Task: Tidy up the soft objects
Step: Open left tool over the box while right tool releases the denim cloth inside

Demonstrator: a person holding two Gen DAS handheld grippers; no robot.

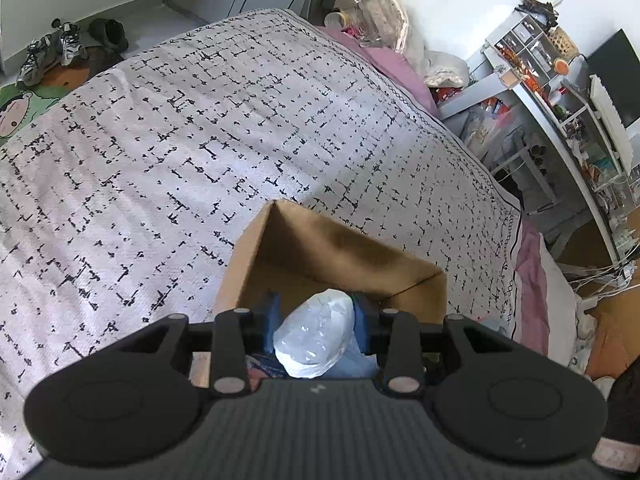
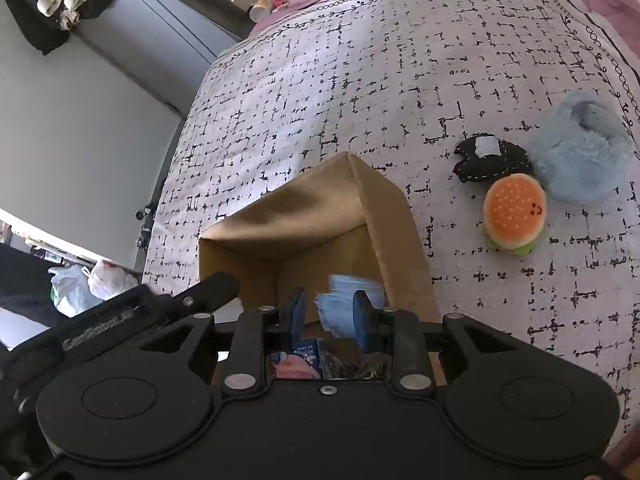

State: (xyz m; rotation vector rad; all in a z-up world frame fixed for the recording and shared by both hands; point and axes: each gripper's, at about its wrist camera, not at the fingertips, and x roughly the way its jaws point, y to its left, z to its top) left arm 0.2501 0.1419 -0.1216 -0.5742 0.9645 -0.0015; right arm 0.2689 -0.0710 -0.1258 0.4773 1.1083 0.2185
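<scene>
Cardboard box (image 1: 280, 248) sits open on the bed (image 1: 160, 140), plain brown walls, creased at the corners; I take it as my landmark.

Left tongs (image 1: 316, 320) over the box mouth, jaws narrow and pinched on a white plastic-wrapped bundle (image 1: 316, 332), glossy, crinkled, rounded like a pouch. It hangs just above the box interior, not yet let go.

Right tongs (image 2: 328, 312) also over the box (image 2: 304, 216), jaws a little apart. A light blue soft piece (image 2: 340, 300) lies between them, blurred; I cannot tell whether the pads press on it or it is dropping free.

Down inside the box, under the right tongs: a printed blue-and-pink packet (image 2: 298, 358), so some items are already in.

Right of the box, on the bedspread, well apart from it: a black stitched felt piece (image 2: 492, 158), a round plush hamburger (image 2: 514, 214) with orange bun and green fringe, and a fluffy pale blue plush (image 2: 580, 152). The three touch one another.

My read: partway through. Two items at the box now, three left to fetch. All soft, should squash under a pinch.
</scene>
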